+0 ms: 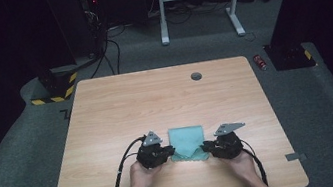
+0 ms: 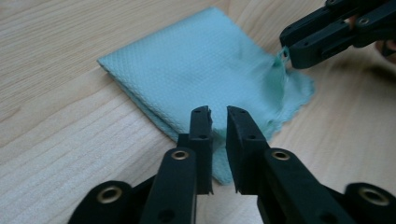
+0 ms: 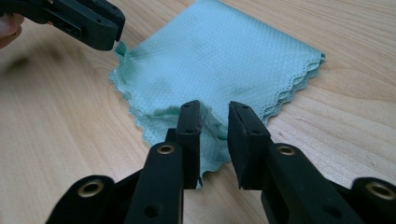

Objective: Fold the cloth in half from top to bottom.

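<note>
Near table (image 1: 106,108) front edge: folded teal cloth (image 1: 186,141) flat between grippers. Left gripper (image 2: 219,135) jaws parted, nothing pinched. Right gripper (image 3: 214,135) likewise parted over cloth corner.

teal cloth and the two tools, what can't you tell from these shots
- High view: near corners of the teal cloth are hidden under the left tool and right tool; the jaw gaps are too small to read.
- Left gripper view: the cloth's near edge is hidden behind the tool's own jaws, so contact with the pads is unclear.
- Right gripper view: how many layers the folded cloth has is unclear; its near corner is covered by the jaws.
</note>
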The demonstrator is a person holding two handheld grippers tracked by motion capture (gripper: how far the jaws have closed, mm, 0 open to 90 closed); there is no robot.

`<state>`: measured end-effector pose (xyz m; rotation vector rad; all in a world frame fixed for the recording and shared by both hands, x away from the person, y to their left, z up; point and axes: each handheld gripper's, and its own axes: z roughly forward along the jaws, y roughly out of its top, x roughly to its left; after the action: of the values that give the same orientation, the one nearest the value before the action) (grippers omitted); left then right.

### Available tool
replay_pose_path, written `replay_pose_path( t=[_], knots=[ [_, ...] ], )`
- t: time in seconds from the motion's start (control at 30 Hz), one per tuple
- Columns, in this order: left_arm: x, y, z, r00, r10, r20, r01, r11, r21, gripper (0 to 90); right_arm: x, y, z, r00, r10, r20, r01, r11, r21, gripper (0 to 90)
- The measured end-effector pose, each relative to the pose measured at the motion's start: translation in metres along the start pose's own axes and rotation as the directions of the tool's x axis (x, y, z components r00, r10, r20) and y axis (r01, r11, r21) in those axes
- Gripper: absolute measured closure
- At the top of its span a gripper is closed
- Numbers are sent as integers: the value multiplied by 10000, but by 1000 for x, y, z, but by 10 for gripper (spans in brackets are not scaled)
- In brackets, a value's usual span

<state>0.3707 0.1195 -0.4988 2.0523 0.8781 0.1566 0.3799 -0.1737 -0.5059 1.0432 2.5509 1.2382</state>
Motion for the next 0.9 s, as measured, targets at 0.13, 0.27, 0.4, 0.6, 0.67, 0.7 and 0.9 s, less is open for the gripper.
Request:
replay_pose_path(
  t=[0.13,0.27,0.4,0.6,0.67,0.7,0.9],
  knots=[
    [-1,2,-7,9999,-98,-21,98,9998,-187,725,2,2,-8,10000,46,-43,-47,9996,-275,760],
    [0,6,-2,9995,-217,-250,212,9996,-199,683,1,7,-11,9994,230,241,-218,9985,-499,808],
    [-1,11,8,9984,-128,-557,125,9999,-62,661,0,13,-4,9982,330,510,-307,9985,-451,829],
    [2,16,20,9968,-265,-749,278,9995,154,641,4,16,18,9971,112,751,-121,9999,104,829],
    [3,15,21,9967,-248,-767,270,9992,279,635,6,15,21,9970,37,768,-56,9997,238,828],
    [2,14,22,9970,-242,-738,270,9989,374,629,7,15,21,9972,-4,744,-16,9997,264,828],
    [-1,7,20,9974,-97,-715,137,9984,556,614,11,8,16,9963,-253,820,214,9986,485,812]
  ],
)
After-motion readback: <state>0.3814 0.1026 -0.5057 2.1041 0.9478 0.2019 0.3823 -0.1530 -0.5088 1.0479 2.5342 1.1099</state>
